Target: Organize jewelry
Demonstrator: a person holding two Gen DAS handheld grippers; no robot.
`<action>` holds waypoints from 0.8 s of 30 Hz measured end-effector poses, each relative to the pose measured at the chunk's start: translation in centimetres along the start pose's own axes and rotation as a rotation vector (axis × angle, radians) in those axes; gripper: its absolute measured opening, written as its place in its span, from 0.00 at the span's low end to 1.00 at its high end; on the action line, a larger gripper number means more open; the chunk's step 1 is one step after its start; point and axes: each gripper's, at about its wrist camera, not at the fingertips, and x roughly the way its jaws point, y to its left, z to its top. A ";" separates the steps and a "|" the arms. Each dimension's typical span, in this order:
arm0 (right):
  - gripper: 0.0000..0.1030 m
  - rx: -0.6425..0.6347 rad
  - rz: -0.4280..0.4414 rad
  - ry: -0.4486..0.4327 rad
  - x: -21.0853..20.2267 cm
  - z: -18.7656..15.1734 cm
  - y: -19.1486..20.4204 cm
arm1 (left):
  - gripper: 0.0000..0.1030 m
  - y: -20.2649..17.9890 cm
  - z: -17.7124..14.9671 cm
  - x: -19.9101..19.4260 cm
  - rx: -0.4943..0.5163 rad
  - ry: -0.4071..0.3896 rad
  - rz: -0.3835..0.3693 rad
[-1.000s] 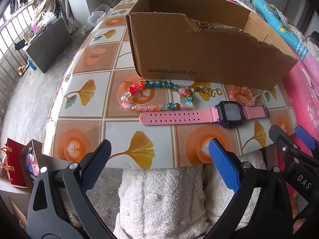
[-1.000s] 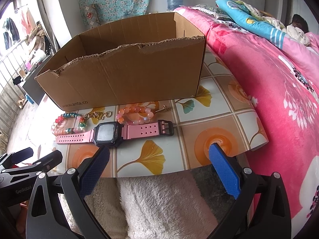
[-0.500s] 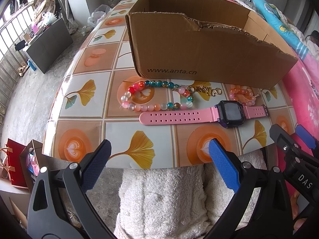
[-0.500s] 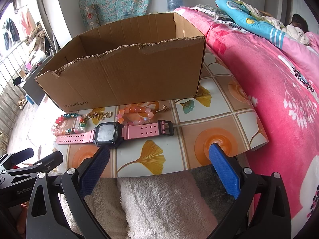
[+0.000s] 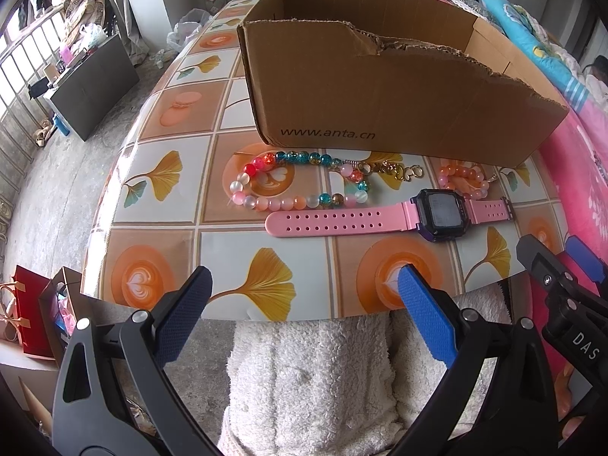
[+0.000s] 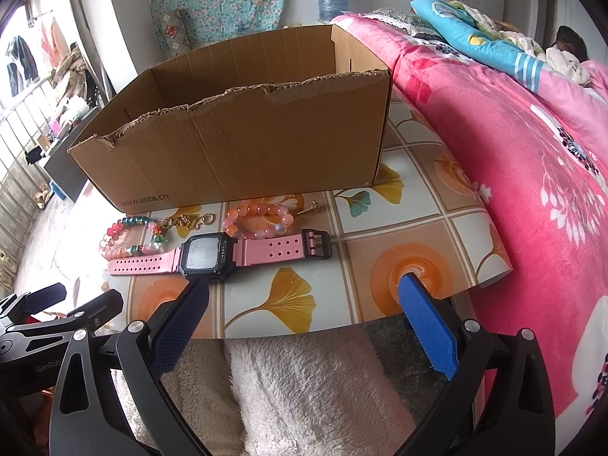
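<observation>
1. Jewelry is laid out in a row on the tiled-pattern worktop, just in front of the cardboard box, which stands open at the top with a torn front edge.
2. A multicoloured bead strand is seen at about 11 o'clock from the left tool in the left wrist view, its loop lying flat, close to the box's printed front wall; whether it touches the wall cannot be told.
3. A gold chain piece is attached at the strand's right end, between the strand and the orange bead bracelet.
4. The pink watch is stretched out flat along the near side of the beads, its dark face turned up; its long strap lies just beside the strand's near edge, and the bracelet lies just behind the face and the short strap.
5. In the right wrist view the watch is found at 11 o'clock from the right tool, the bracelet behind it and a small gold charm just right of the bracelet.
6. Both tools are held spread wide with nothing between their blue pads, at the worktop's near edge, over a white fleecy garment.
7. The right tool's black frame is seen at 3 o'clock in the left view.
8. A pink floral bed cover is seen touching the worktop's right edge.
</observation>
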 end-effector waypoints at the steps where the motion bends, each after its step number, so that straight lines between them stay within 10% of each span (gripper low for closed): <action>1: 0.95 -0.001 0.000 0.000 0.0 0.0 0.0 | 0.92 0.1 0.0 0.0 0.000 -0.001 0.001; 10: 0.94 -0.039 0.049 -0.046 -0.5 -0.1 0.3 | 0.92 2.7 -1.1 0.0 0.004 -0.075 0.016; 24: 0.74 -0.225 0.260 -0.039 2.5 1.7 3.7 | 0.92 6.1 -1.4 0.5 -0.021 -0.167 -0.266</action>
